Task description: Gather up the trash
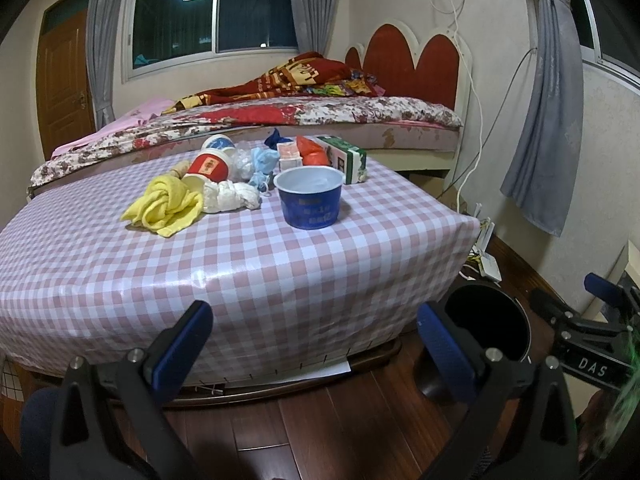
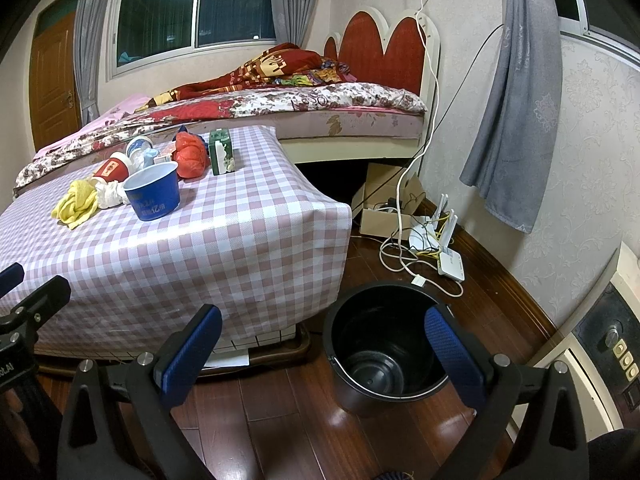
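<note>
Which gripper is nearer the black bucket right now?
Right. The right gripper hangs open just above the black bucket on the floor; the left gripper is open farther left, facing the table's front edge.

Left hand-held gripper [image 1: 316,344] spread wide, checked table [image 1: 280,264], blue bowl [image 1: 310,200], yellow cloth [image 1: 166,204], black bin [image 1: 486,320] on floor

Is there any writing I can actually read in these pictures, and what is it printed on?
"DAS": white letters on the black body of the right gripper, seen in the left wrist view.
"LAI", partly cut off: on the left gripper at the edge of the right wrist view.
Blue bowl: pale printed characters, too blurred to read.
Red cup: label unreadable.
Green box: print too small.
</note>
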### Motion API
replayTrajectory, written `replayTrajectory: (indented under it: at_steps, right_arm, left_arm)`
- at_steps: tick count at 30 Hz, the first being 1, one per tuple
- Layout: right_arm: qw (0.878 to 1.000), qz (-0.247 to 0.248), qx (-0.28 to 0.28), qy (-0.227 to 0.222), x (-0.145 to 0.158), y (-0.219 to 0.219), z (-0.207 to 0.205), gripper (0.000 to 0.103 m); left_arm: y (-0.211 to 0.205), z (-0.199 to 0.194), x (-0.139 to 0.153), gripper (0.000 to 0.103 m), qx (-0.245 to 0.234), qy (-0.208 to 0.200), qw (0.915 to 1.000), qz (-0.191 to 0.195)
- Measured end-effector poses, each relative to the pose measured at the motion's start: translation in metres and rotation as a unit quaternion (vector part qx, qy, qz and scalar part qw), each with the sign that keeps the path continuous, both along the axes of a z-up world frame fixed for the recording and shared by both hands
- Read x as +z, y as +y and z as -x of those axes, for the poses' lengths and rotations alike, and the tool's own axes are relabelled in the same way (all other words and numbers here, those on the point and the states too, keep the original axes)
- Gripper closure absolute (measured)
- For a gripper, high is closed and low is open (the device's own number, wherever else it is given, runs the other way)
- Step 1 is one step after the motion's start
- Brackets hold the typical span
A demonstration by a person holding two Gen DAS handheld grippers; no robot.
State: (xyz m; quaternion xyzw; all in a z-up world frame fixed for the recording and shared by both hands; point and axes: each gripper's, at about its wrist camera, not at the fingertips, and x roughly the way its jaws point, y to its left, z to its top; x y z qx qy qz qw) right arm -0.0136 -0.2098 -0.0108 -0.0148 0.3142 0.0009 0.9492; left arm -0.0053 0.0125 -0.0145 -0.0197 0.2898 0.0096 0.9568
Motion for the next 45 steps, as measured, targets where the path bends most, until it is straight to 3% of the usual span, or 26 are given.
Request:
replayTrajectory:
  at_steps: [24, 36, 45]
  right_arm:
    - [1.000, -0.004, 0.014, 0.001, -0.005, 0.008, -0.004, 0.001]
    - [0.992, -0.017, 0.120, -0.014, 0.016, 0.059, -0.037, 0.001]
    - [0.978, -0.023, 0.205, -0.010, 0.014, 0.137, -0.100, 0.001]
  left_arm:
    - [0.004, -0.005, -0.001, 0.001, 0.005, 0.002, 1.0000, 0.002]
    - [0.073, -0.030, 0.006, 0.001, 0.078, 0.006, 0.9969, 0.012]
    - [0.131, -0.056, 0.005, 0.001, 0.121, 0.009, 0.9925, 0.016]
